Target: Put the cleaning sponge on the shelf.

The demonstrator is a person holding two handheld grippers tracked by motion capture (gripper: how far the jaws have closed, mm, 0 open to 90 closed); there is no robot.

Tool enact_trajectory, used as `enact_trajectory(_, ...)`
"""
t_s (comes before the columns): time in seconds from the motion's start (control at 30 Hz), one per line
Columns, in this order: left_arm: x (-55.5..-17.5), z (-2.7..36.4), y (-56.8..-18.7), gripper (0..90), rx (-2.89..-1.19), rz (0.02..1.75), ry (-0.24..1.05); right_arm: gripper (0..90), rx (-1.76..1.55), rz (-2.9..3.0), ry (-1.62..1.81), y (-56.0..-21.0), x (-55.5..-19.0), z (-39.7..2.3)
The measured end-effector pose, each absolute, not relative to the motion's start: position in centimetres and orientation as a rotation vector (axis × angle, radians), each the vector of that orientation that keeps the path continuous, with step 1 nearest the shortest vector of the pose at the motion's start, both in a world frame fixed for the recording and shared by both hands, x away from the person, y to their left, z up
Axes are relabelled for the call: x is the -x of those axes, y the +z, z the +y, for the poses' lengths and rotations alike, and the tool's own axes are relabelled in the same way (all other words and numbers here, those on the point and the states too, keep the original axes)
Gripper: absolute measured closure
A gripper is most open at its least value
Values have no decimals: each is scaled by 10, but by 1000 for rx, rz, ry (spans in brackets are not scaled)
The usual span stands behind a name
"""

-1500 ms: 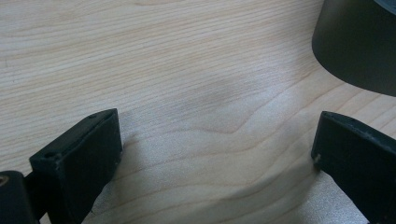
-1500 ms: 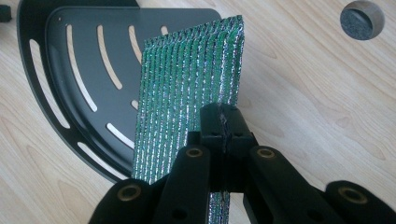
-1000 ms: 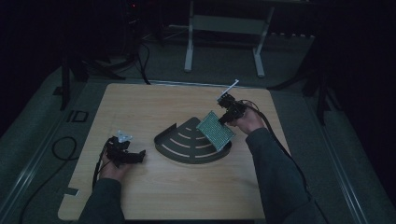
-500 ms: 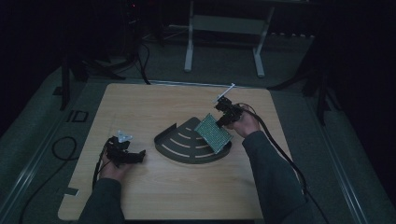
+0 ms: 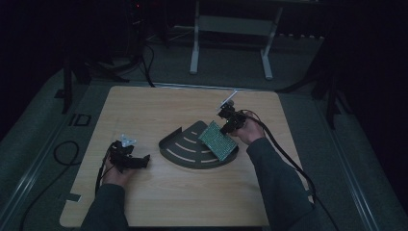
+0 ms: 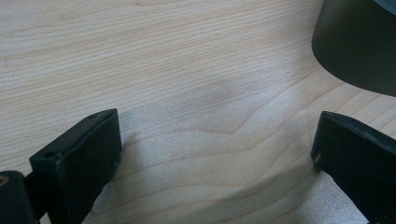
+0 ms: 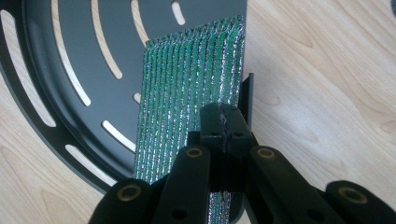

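**Right gripper pinches a green sheet over the dark tray**

Down at the near edge of the wooden table [image 5: 192, 202], 2 sleeved arms come in from the bottom of the high view. Each hand holds 1 gripper.

On the left side, the left gripper [image 5: 129, 158] sits low by the table top, near the person. Its 2 black jaws are spread wide apart with nothing between them. In the left gripper view you see bare wood between the jaws, and a dark curved edge of the tray [image 6: 359, 46] shows at the top right corner.

Next, in the middle of the table, lies the dark tray [image 5: 185, 149]. It is shaped like a fan and has long curved slots cut in it. You can see the wood through the slots.

A bit farther back on the right side, the right gripper [image 5: 227, 126] has its jaws pressed together on the edge of a green sheet [image 5: 217, 140]. This sheet is shiny and has many thin ridges. It tilts over the right part of the tray, against the tray's straight side wall.

Past the table, a white stand [image 5: 230, 29] is on the dark floor.
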State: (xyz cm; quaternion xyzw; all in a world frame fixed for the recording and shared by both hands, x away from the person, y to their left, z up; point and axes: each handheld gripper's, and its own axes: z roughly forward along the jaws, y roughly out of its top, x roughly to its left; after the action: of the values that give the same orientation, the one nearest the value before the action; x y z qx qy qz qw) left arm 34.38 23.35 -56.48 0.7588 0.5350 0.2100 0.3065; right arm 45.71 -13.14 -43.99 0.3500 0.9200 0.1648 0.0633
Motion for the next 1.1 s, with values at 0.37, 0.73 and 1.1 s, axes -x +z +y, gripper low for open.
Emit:
enact_trajectory(0.37, -344, 233, -565, 20, -2007, 1416, 556, 894, -1055, 2784, 484, -447, -455, -127)
enact_trajectory(0.73, -344, 233, -565, 20, -2008, 1416, 556, 893, -1092, 2782, 483, -455, -456, -133)
enact_trajectory(1.1, -344, 233, -565, 20, -2008, 1416, 556, 893, -1109, 2762, 494, -458, -456, -130)
